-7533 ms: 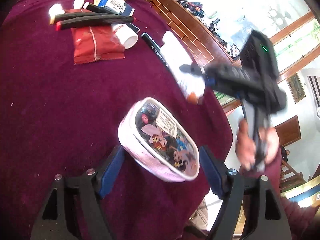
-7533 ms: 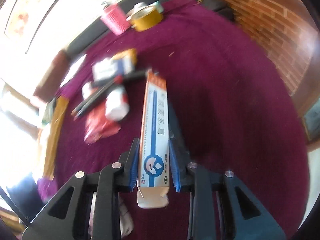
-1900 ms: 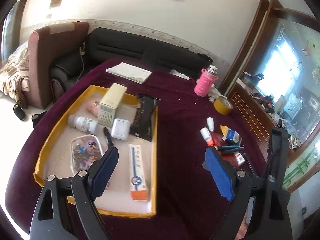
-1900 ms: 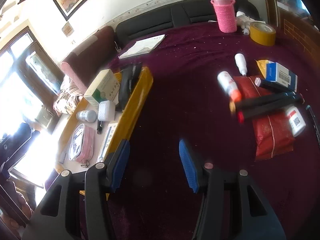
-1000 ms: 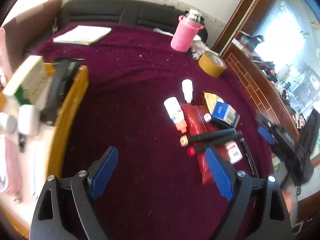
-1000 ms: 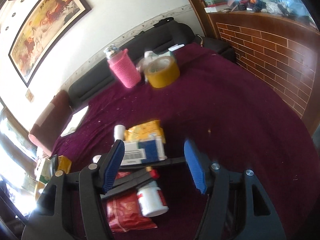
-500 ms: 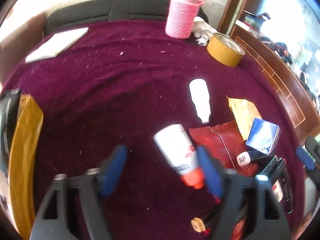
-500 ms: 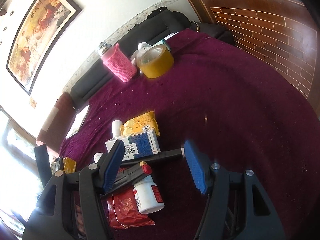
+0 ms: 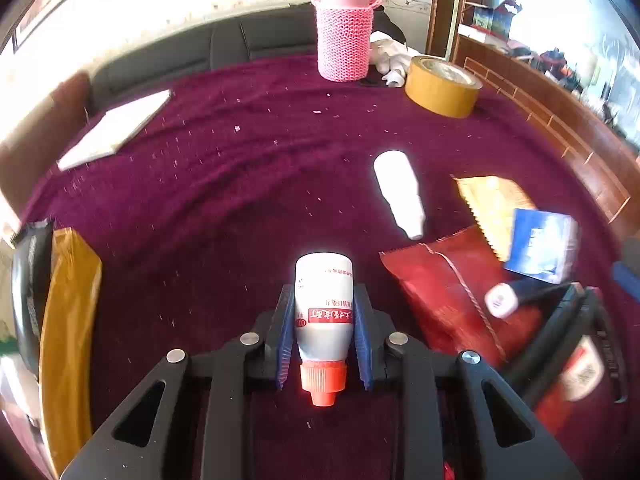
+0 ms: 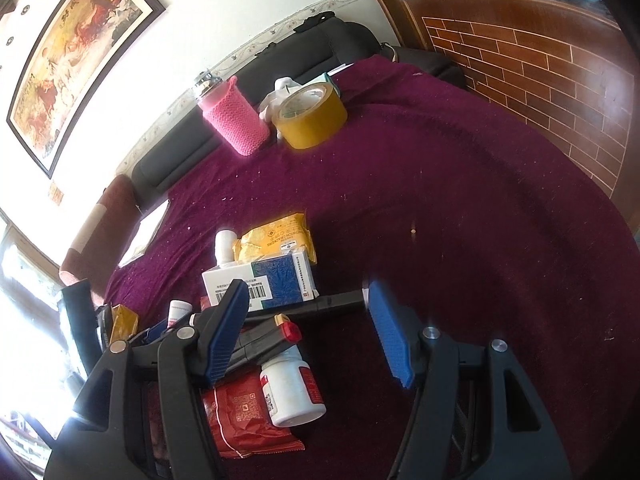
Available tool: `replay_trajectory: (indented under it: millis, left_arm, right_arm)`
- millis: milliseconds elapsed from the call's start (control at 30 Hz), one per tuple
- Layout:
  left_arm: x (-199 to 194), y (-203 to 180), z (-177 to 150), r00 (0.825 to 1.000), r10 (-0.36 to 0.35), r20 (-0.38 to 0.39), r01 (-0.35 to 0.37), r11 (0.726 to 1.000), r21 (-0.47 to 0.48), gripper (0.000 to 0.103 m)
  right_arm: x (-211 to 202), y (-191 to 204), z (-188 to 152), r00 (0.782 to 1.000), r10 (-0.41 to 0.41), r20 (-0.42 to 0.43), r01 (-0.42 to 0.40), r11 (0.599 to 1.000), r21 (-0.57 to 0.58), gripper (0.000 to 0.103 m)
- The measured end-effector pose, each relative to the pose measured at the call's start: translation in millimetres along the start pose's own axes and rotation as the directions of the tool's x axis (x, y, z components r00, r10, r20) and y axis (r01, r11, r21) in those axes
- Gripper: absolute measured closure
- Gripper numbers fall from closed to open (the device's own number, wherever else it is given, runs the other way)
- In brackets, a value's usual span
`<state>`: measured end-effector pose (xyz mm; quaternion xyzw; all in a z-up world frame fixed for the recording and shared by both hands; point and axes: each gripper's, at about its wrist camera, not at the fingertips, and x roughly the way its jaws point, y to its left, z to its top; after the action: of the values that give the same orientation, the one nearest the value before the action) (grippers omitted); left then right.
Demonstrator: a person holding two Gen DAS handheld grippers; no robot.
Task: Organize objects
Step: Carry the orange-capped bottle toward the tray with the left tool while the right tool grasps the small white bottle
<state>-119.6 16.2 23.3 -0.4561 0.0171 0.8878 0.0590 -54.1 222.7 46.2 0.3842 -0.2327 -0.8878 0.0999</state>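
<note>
The maroon velvet tablecloth [image 9: 248,184] carried a yellow-walled tray [image 9: 66,320] at its left edge, with a black pouch [image 9: 28,292] leaning over the tray's wall and the rest of its contents out of sight. The left gripper [image 9: 323,328] had its blue pads pressed against a white squeeze bottle with an orange cap [image 9: 323,312], base pointing away, just left of a red foil packet [image 9: 444,292]. The right gripper [image 10: 308,336] hung with jaws spread wide above a blue-and-white carton [image 10: 276,280], two black marker pens [image 10: 304,304] and a white pill bottle [image 10: 290,390].

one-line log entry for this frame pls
left gripper: shut on orange-capped bottle | right gripper: open above black marker | yellow tray: left edge
</note>
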Motion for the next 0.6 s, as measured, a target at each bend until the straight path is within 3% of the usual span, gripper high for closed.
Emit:
replay_trajectory:
  millis: [167,300,433,533,600]
  left_arm:
    - [-42,16,-6,0.997,-0.047,0.063,0.050,0.998,-0.044,0.080]
    - [-102,42,-21,0.982,-0.116,0.151,0.133,0.986,-0.103,0.080]
    - [-163,76,-51,0.962,-0.124,0.242,0.161,0.977,-0.138,0.080]
    - [-190,103,-76,0.959,-0.094,0.268,0.142,0.976,-0.167,0.080]
    - [-201,119,-94,0.959,-0.088,0.269,0.139,0.974,-0.179,0.080]
  right_arm:
    - [1,2,0,1.000,-0.020,0.010,0.020,1.000,-0.022,0.042]
    - [0,6,-1,0.999,-0.045,0.029,0.046,0.997,-0.058,0.042]
    - [0,13,-4,0.998,-0.052,0.046,0.057,0.993,-0.106,0.042]
    - [-2,29,-3,0.991,-0.123,0.057,0.130,0.981,-0.142,0.042]
    - [-3,48,5,0.996,-0.087,0.015,0.088,0.983,-0.162,0.042]
